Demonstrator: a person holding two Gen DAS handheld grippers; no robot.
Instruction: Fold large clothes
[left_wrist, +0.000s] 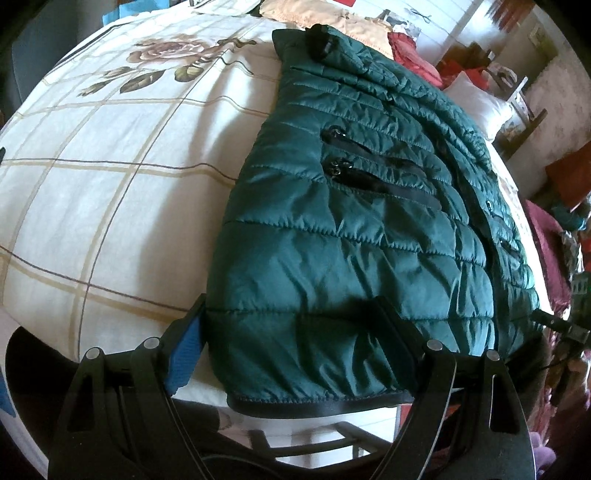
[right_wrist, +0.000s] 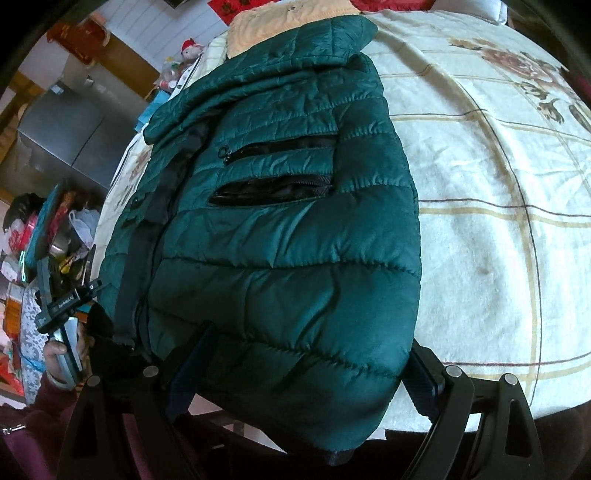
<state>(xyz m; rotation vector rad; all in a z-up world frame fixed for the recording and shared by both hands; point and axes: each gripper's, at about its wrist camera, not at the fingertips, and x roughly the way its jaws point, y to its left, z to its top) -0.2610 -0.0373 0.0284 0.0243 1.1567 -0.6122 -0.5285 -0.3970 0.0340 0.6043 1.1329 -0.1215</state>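
A dark green quilted puffer jacket (left_wrist: 351, 221) lies on the bed, its hem hanging over the near edge. It has two black zip pockets on each side. It also shows in the right wrist view (right_wrist: 288, 229). My left gripper (left_wrist: 291, 332) is open, with its jaws standing wide to either side of the jacket's left hem corner. My right gripper (right_wrist: 306, 358) is open too, with its jaws astride the jacket's right hem corner. The cloth lies between the fingers of both grippers, and neither clamps it.
The bed has a cream sheet (left_wrist: 110, 184) with a tan grid and rose prints. A peach pillow (right_wrist: 288, 22) lies at the head. Red cloths and a white pillow (left_wrist: 480, 99) sit beyond. A grey cabinet (right_wrist: 62, 136) and clutter stand beside the bed.
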